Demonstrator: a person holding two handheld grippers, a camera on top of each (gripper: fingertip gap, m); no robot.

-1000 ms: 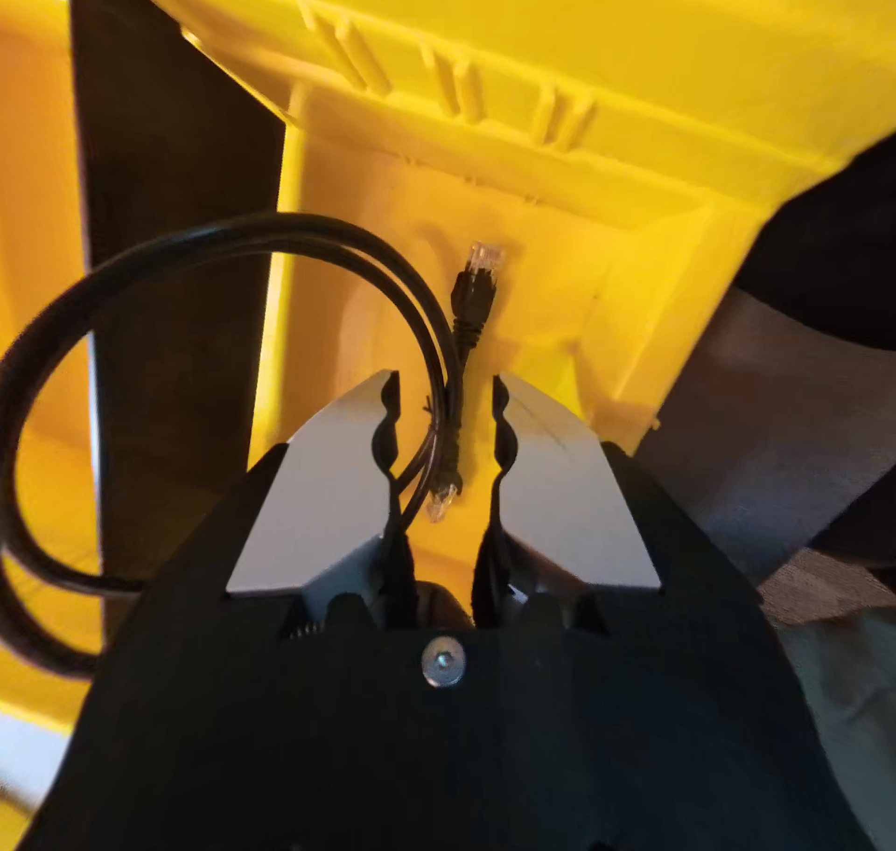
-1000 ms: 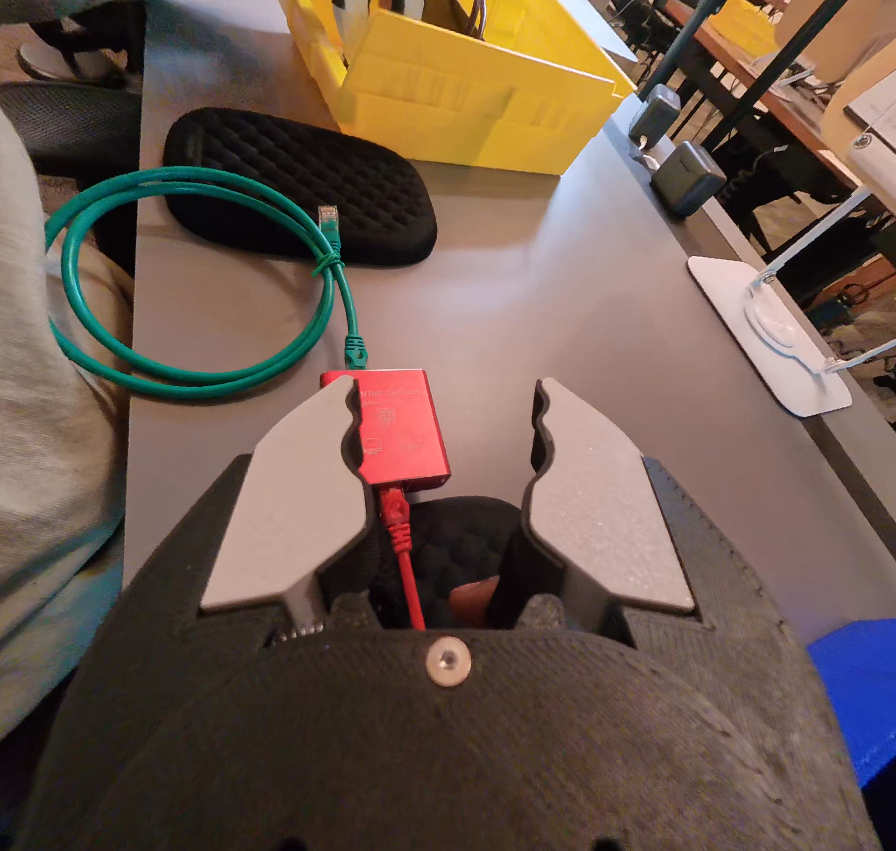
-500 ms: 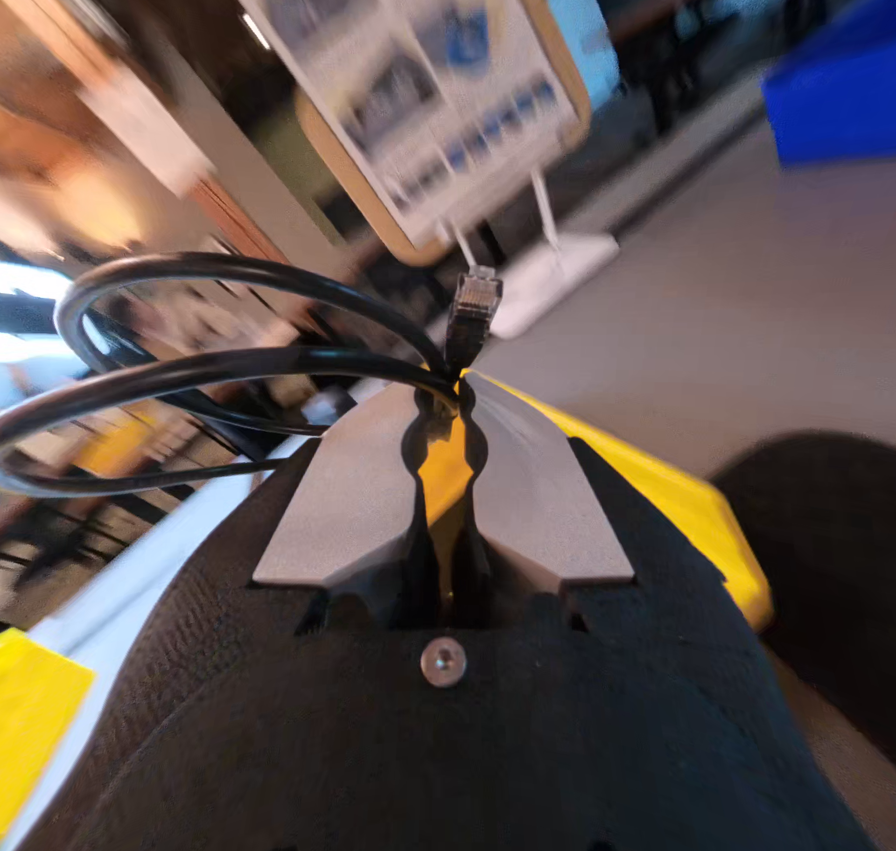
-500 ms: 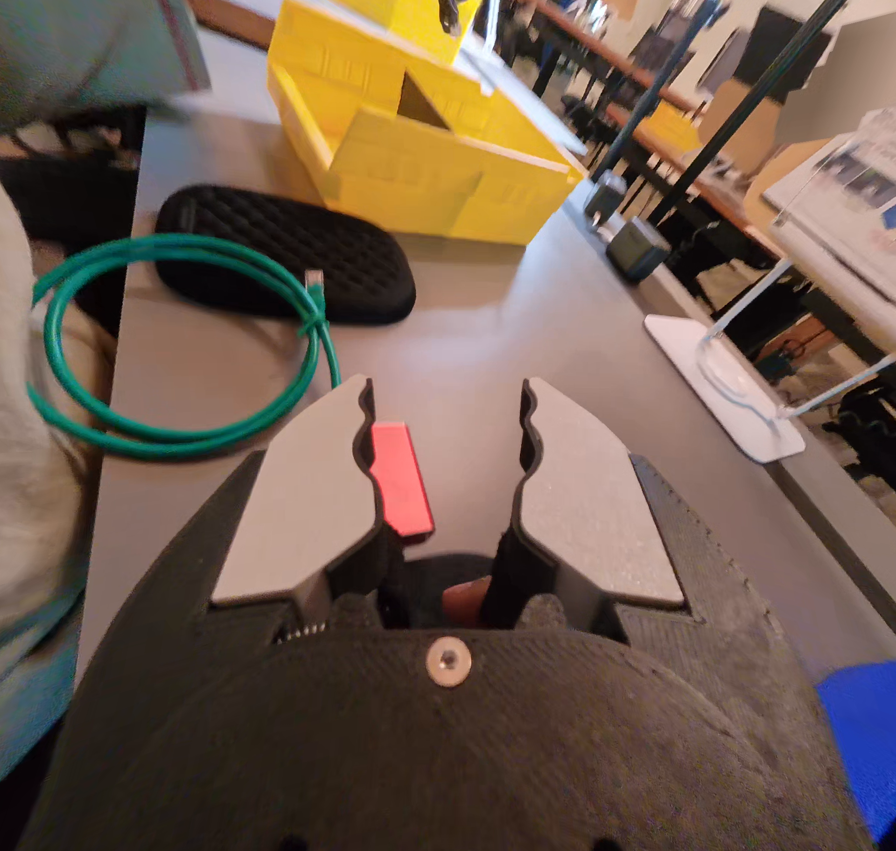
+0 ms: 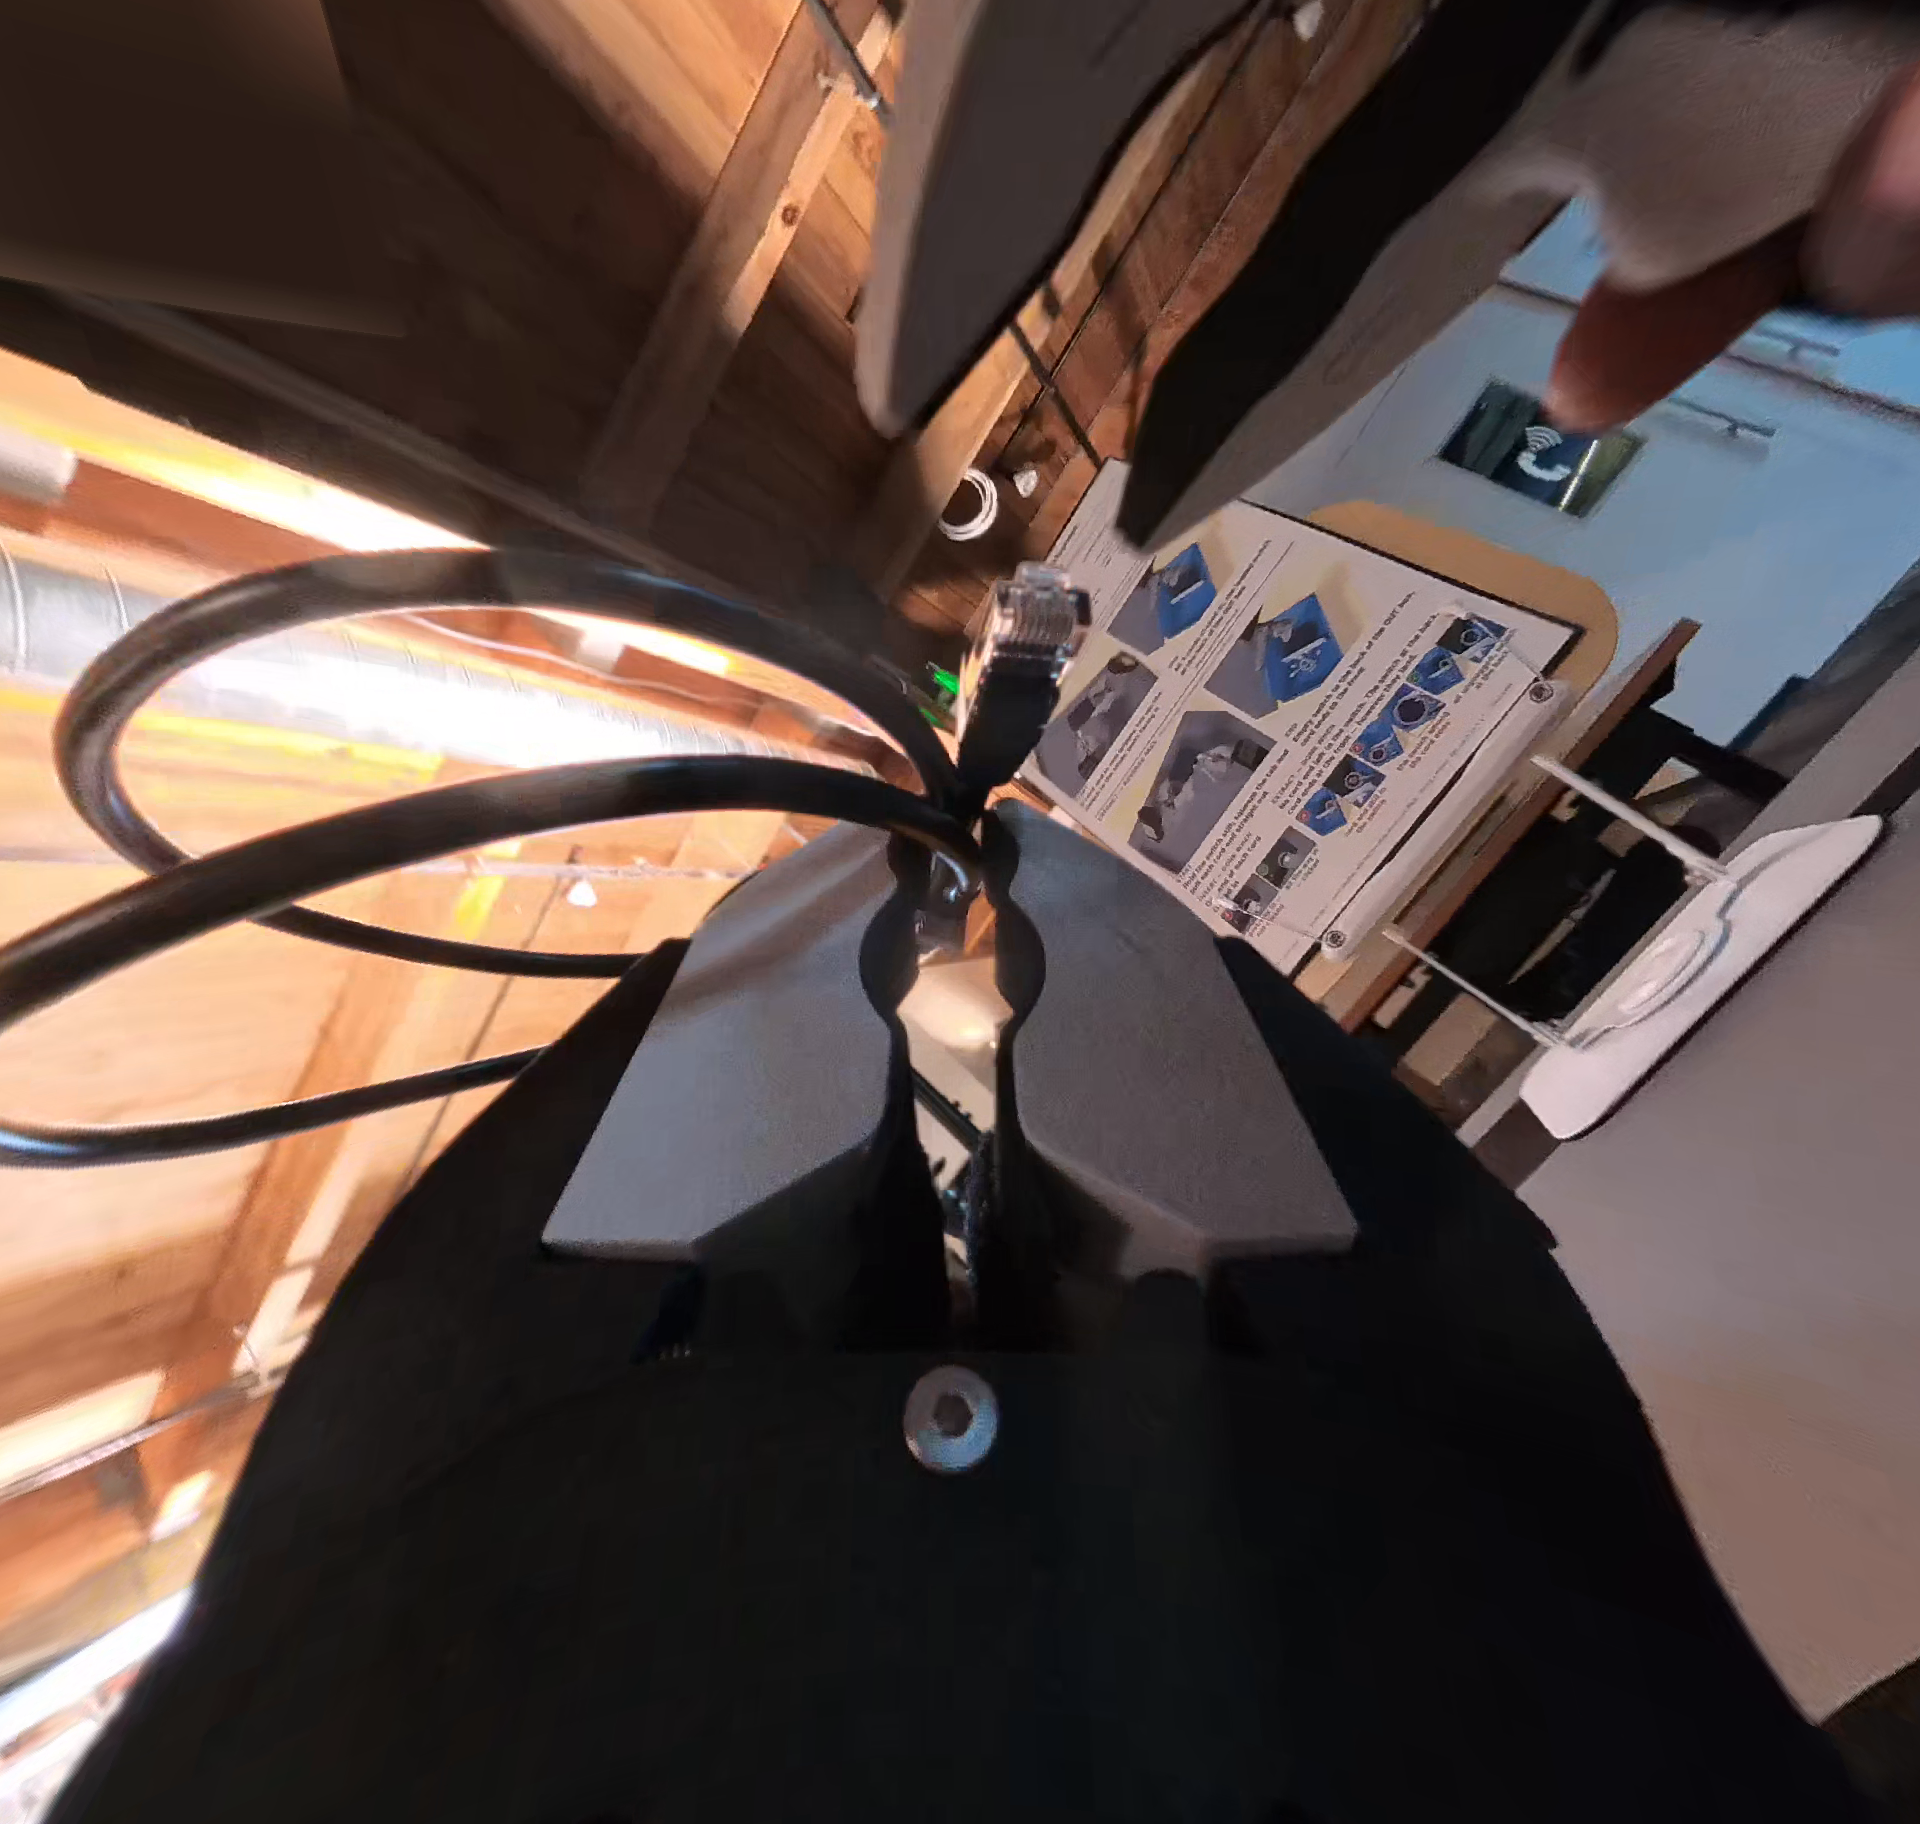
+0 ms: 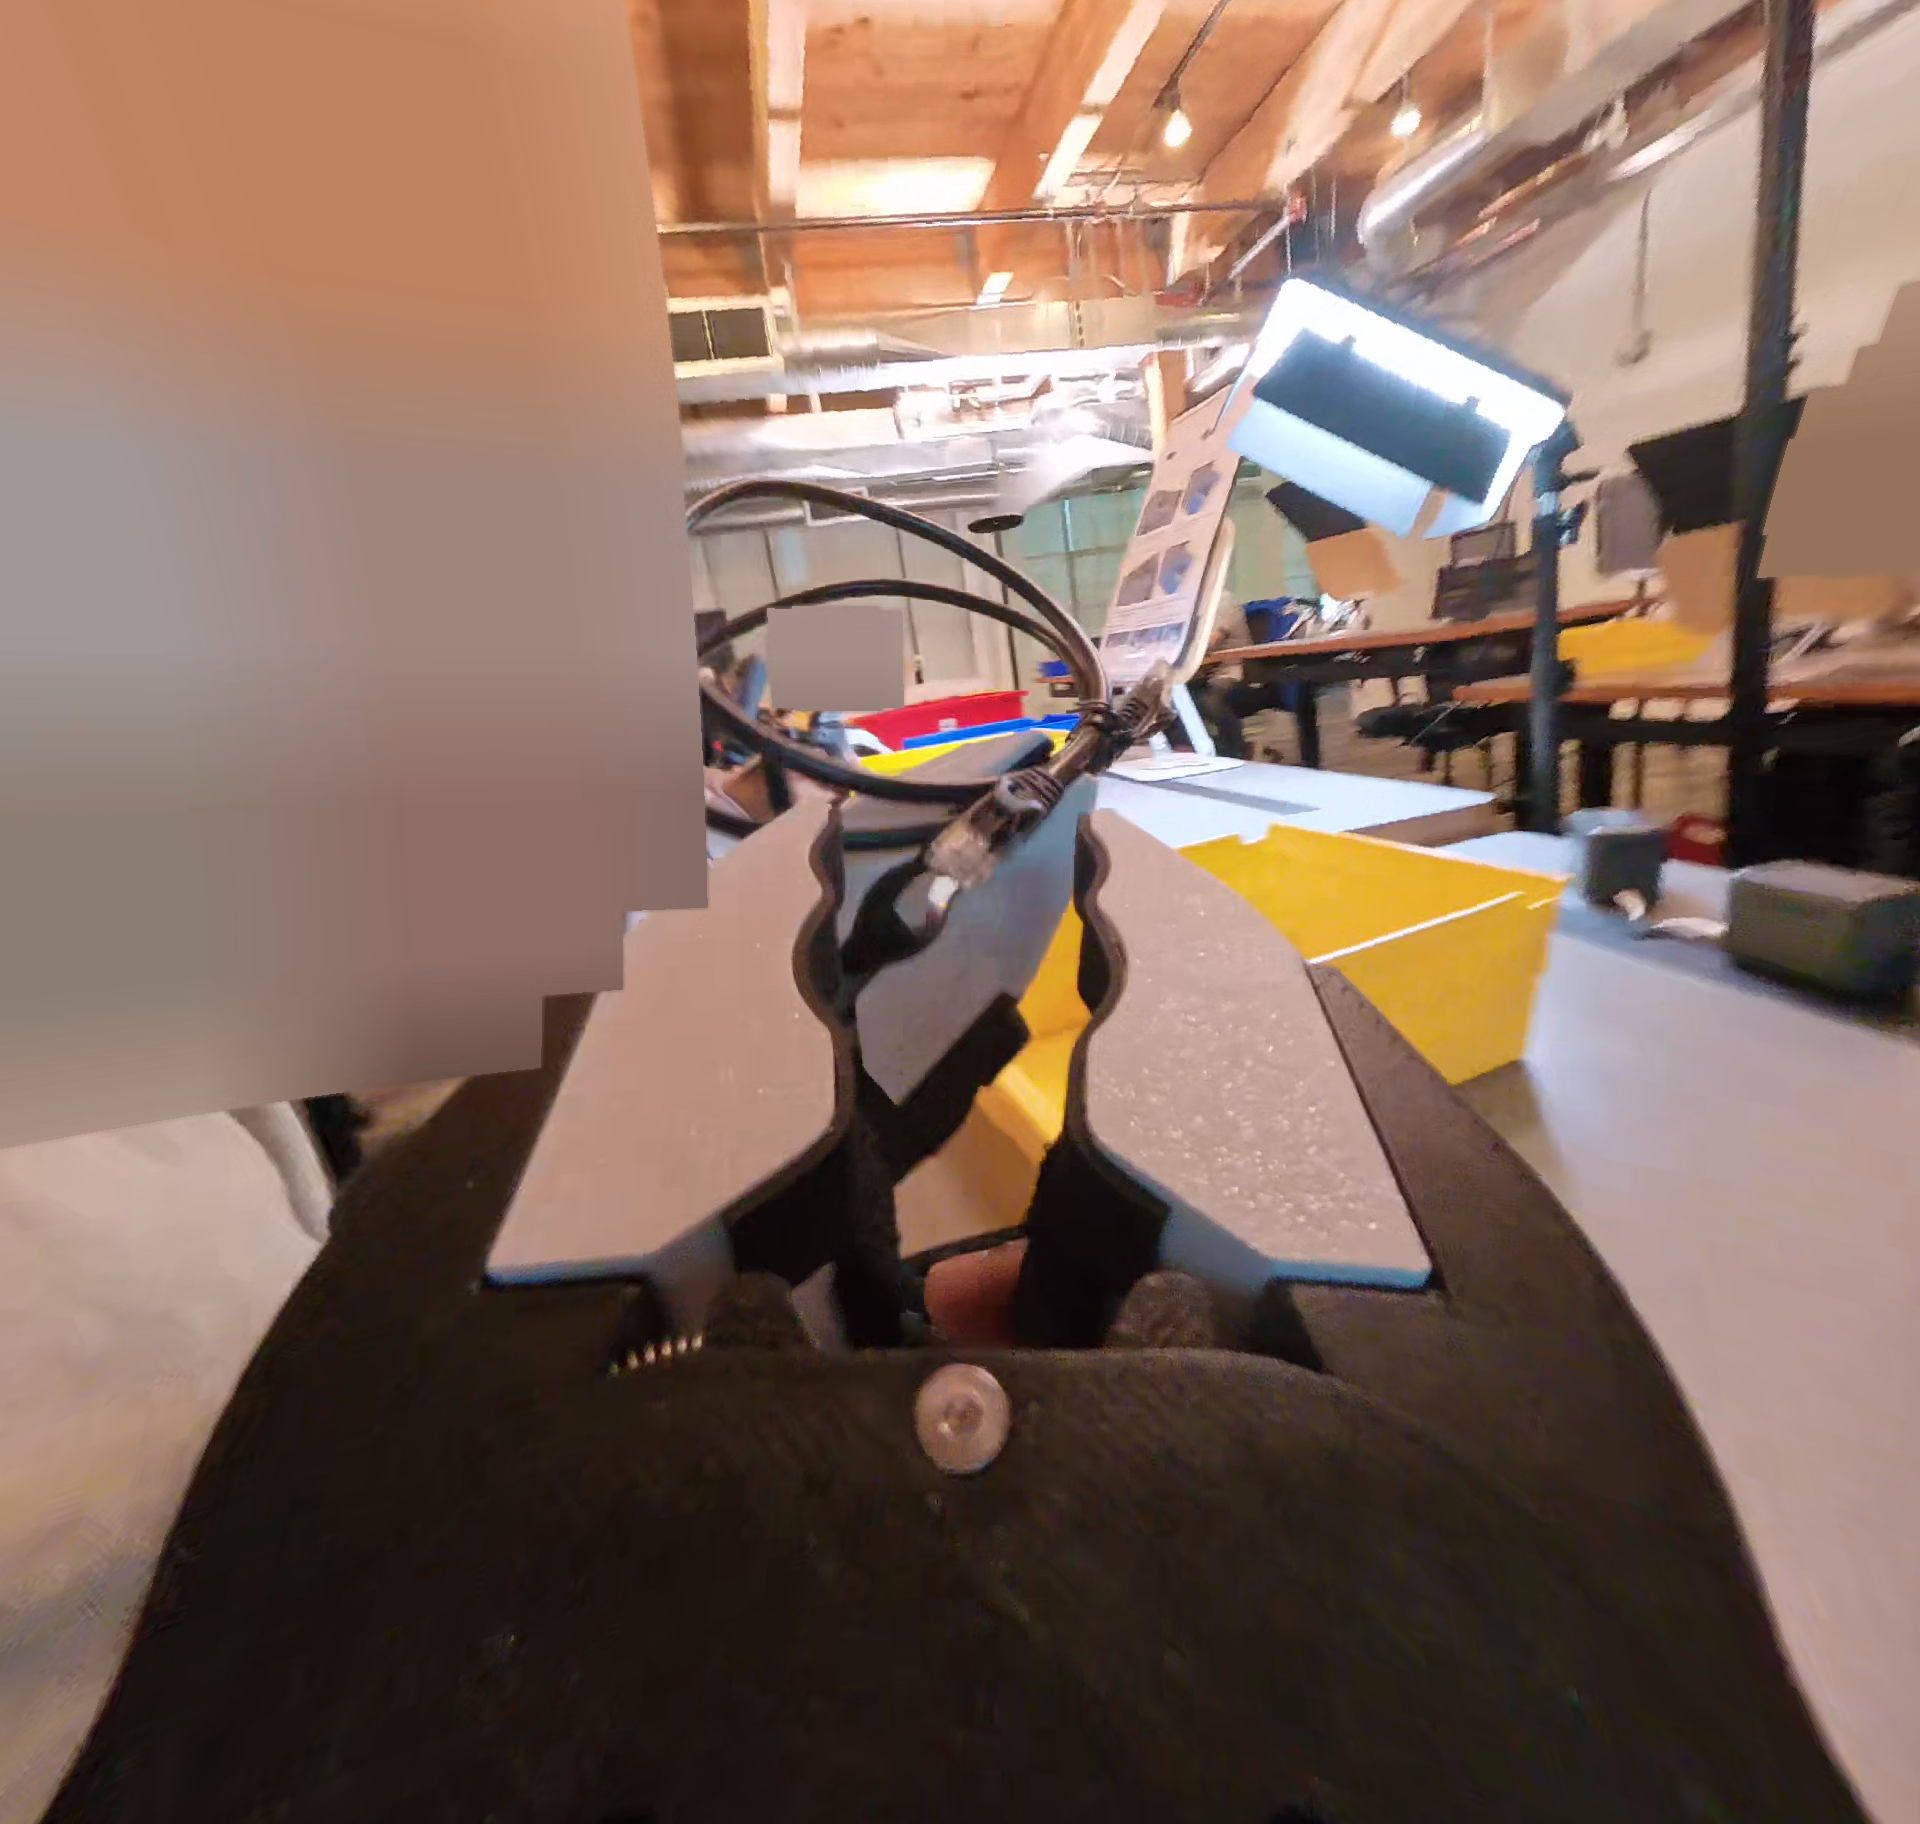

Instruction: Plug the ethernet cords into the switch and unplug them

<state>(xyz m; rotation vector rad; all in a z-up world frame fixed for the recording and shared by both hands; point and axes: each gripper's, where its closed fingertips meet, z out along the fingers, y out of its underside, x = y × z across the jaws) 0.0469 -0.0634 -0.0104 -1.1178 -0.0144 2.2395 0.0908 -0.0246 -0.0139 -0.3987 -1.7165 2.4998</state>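
My left gripper (image 5: 966,824) is shut on a coiled black ethernet cord (image 5: 436,818), pinched at its tie and held up in the air. One clear plug (image 5: 1023,631) sticks up just past the fingertips. In the right wrist view the cord (image 6: 935,621) and its other clear plug (image 6: 966,844) sit right in front of my right gripper (image 6: 956,824), which is open and empty. The left gripper's fingers (image 6: 956,964) show in that gap. The right gripper's fingers (image 5: 987,164) loom above the cord in the left wrist view. The switch is in neither view.
A yellow bin (image 6: 1403,933) stands on the grey table (image 6: 1662,1099) behind the grippers. Two small grey boxes (image 6: 1818,927) sit farther right. A picture board on a white stand (image 5: 1704,964) is at the table's edge. A person's hand (image 5: 1662,320) holds the right gripper. The left gripper's tips are roughly 6 cm from the right gripper's.
My left gripper shut on the black cord in the yellow bin and lifted it out. My right gripper rose off the table from the red switch and now faces the cord.
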